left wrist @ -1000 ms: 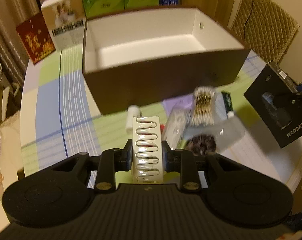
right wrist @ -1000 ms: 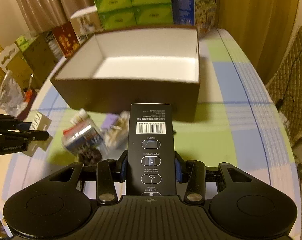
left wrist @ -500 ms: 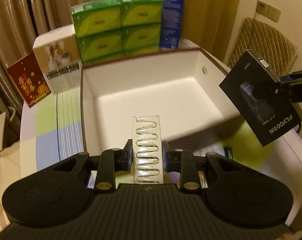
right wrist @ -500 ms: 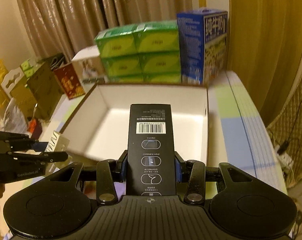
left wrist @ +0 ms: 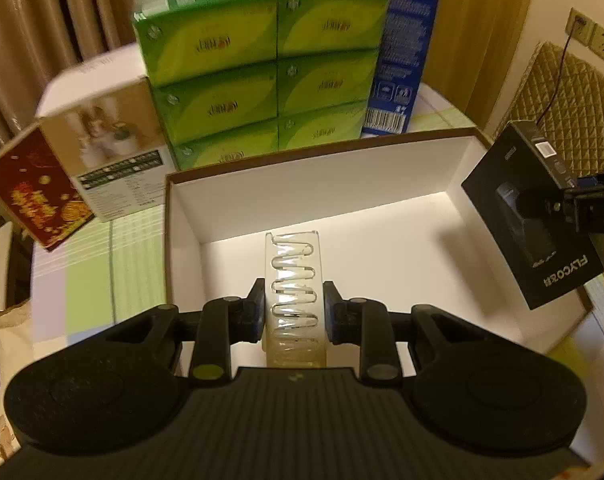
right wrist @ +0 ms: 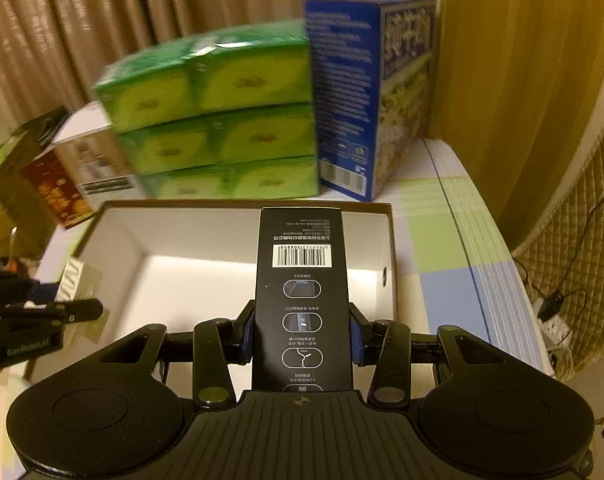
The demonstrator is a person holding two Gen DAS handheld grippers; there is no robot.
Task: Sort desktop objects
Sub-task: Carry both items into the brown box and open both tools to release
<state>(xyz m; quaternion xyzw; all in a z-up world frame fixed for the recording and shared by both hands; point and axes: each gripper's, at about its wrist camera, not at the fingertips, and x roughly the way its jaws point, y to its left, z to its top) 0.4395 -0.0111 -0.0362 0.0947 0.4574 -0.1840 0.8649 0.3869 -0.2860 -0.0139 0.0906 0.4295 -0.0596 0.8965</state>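
- Step in hand, as we judge it: the carry is over and the drop is due. Both held items hang above the open brown box (left wrist: 382, 208), whose white interior looks bare in both views.
- We see the left gripper (left wrist: 293, 312) clamped on a clear blister strip (left wrist: 295, 280) with a wavy moulded channel. Its pads press the strip's two long edges, near its lower half.
- The strip's long axis runs along the fingers, forward and downward; its free end points at the box's far wall, over the white floor.
- We see the right gripper (right wrist: 302, 336) clamped on a black carton (right wrist: 302, 292) printed with a barcode and pictograms. The pads grip its long sides.
- The carton's long axis likewise follows the fingers. Its far end reaches toward the far rim of the box, and the print reads upside down from the right wrist view.
- In the left wrist view the carton (left wrist: 538, 216) appears at the box's right side, tilted, just above the rim.
- Next move, in our judgement: lower each item closer to the box floor and part the jaws, keeping the two well apart so neither lands on the other.
- Behind the box stand green tissue packs (left wrist: 261, 64) and a blue carton (right wrist: 366, 96), which are not involved.
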